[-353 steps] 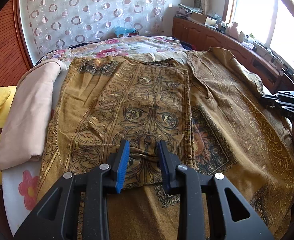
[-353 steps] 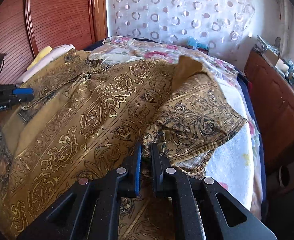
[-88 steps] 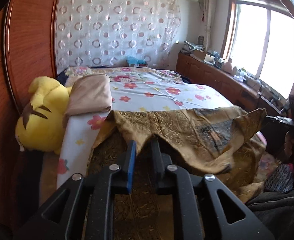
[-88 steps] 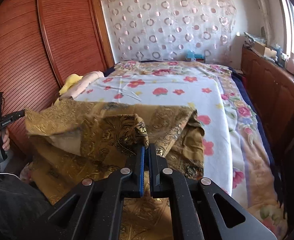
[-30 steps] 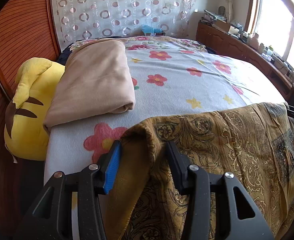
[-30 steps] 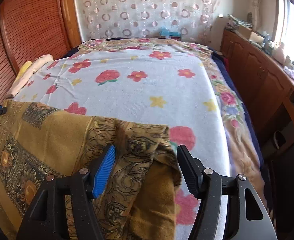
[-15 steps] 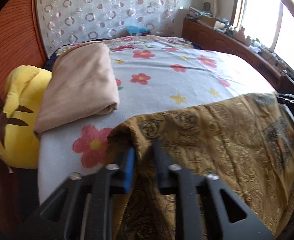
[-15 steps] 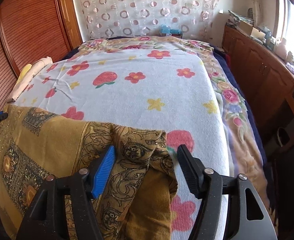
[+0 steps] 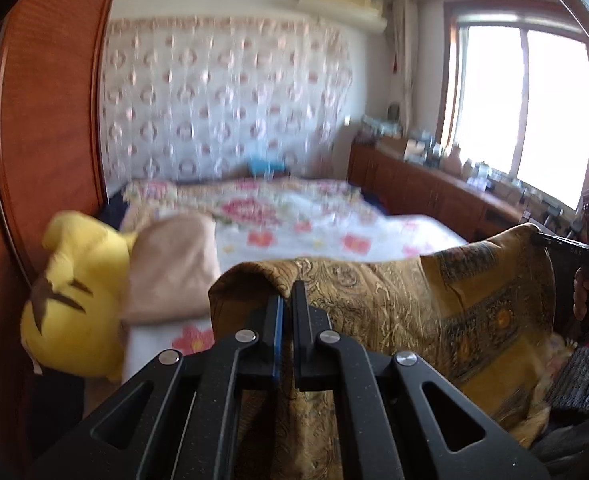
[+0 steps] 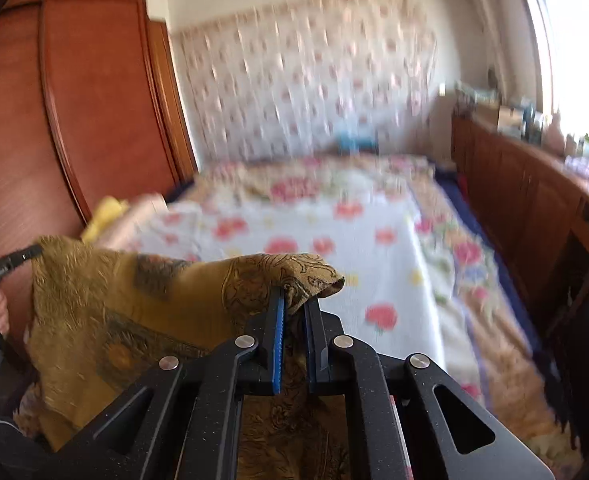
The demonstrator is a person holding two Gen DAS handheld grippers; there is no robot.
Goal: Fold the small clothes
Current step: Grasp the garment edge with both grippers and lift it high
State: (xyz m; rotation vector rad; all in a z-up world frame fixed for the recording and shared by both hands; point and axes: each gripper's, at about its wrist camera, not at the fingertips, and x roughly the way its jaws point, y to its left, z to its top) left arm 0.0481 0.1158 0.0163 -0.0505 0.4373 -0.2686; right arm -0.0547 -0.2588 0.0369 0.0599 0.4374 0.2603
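Observation:
A mustard-gold patterned garment [image 9: 414, 300] hangs stretched between my two grippers above the near edge of the bed. In the left wrist view my left gripper [image 9: 287, 294] pinches its left top corner, the jaws closing tight on the fabric. In the right wrist view my right gripper [image 10: 294, 300] holds the other top corner [image 10: 286, 276], its jaws closing with cloth bunched between the pads. The rest of the garment [image 10: 134, 300] droops below both grippers. Each view shows the other gripper at its edge: the right one [image 9: 538, 237], the left one [image 10: 36, 250].
The bed has a white sheet with red flowers [image 9: 314, 236]. A yellow plush toy [image 9: 78, 292] and a folded beige cloth [image 9: 170, 264] lie at its left side, by the wooden wardrobe [image 9: 42, 120]. A low wooden cabinet [image 10: 526, 208] with clutter runs along the right under the window.
Both grippers went from open around the garment's corners to shut on them. They then rose and tipped up, lifting the garment's top edge off the bed.

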